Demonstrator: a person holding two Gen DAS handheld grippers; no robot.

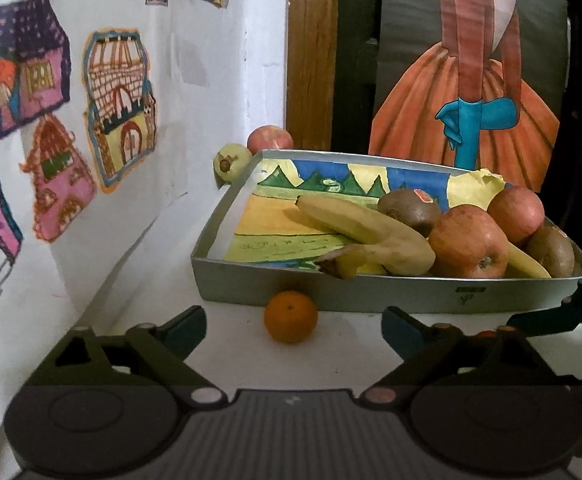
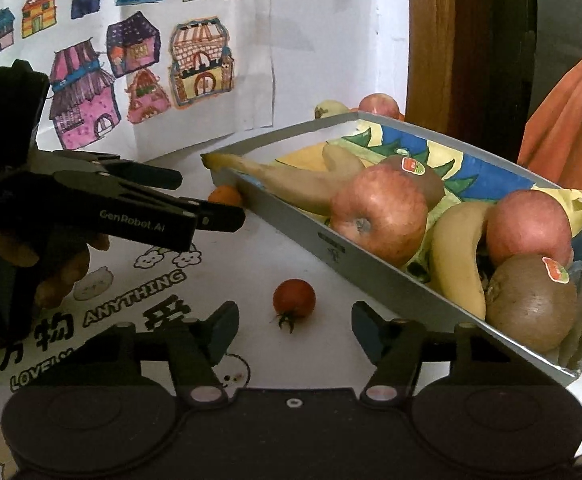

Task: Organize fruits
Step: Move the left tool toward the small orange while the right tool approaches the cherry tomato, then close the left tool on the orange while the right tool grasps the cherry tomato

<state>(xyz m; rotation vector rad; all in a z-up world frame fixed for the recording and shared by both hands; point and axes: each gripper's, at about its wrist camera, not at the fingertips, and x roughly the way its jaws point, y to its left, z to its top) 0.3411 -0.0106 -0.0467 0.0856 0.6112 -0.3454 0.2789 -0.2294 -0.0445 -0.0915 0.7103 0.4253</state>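
Resting on the white surface [image 1: 351,344] just in front of the grey tray [image 1: 371,292], a small orange [image 1: 290,316] sits ahead of the left gripper [image 1: 293,326], roughly centred in the wide gap between its spread fingers [image 1: 183,326] and touching neither of them. In the right wrist view a cherry tomato [image 2: 294,299] lies likewise between the parted fingers [image 2: 221,330] of the right gripper [image 2: 295,330], a little ahead of their tips and clear of both, with the tray wall just to its right. Both grippers hold nothing. The tray carries bananas [image 1: 371,232], red apples [image 1: 469,242] and kiwis [image 1: 409,206] (two of them bear small stickers), all heaped toward one end on a coloured drawing that lines the tray floor. Behind the tray's far corner, against the wall, stand another red apple [image 1: 269,138] and a pale green fruit [image 1: 231,162]. Seen from the right wrist, the left gripper [image 2: 211,196] is held by a hand [image 2: 51,264] at the left edge, its fingers pointing toward the orange [image 2: 225,196] beside the tray's near corner. Children's drawings of houses [image 2: 195,64] cover the wall.
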